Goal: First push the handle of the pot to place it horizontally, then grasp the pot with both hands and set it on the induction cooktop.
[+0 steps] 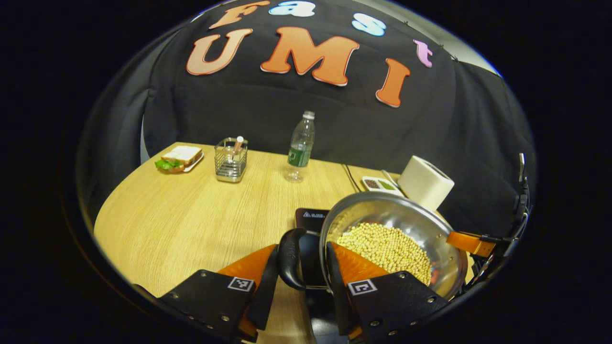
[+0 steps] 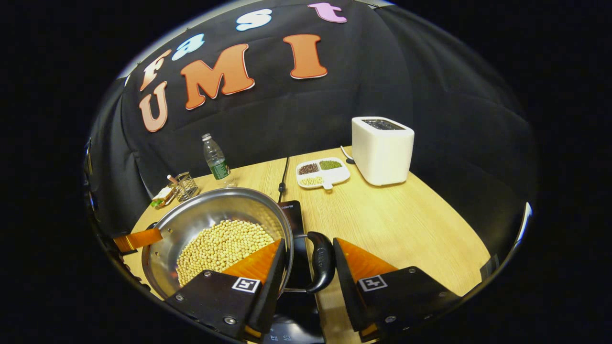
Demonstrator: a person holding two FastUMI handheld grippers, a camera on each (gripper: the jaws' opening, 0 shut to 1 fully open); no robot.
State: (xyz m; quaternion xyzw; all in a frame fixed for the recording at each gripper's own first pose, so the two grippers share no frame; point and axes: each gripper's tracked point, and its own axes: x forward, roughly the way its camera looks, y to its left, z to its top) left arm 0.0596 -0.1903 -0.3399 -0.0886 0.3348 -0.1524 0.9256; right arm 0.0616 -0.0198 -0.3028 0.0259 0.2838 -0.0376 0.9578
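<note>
The left gripper (image 1: 302, 267) is seen parted around one black side handle (image 1: 291, 258) of the pot (image 1: 392, 234), its fingers not closed on it. The right gripper (image 2: 306, 263) is likewise spread about the opposite handle (image 2: 321, 262). The bean-filled pot is found between them, over the dark induction cooktop (image 1: 311, 219) on the wooden table (image 1: 191, 215). Beyond, a toaster (image 2: 382, 149) and a water bottle (image 1: 301, 145) are seen.
</note>
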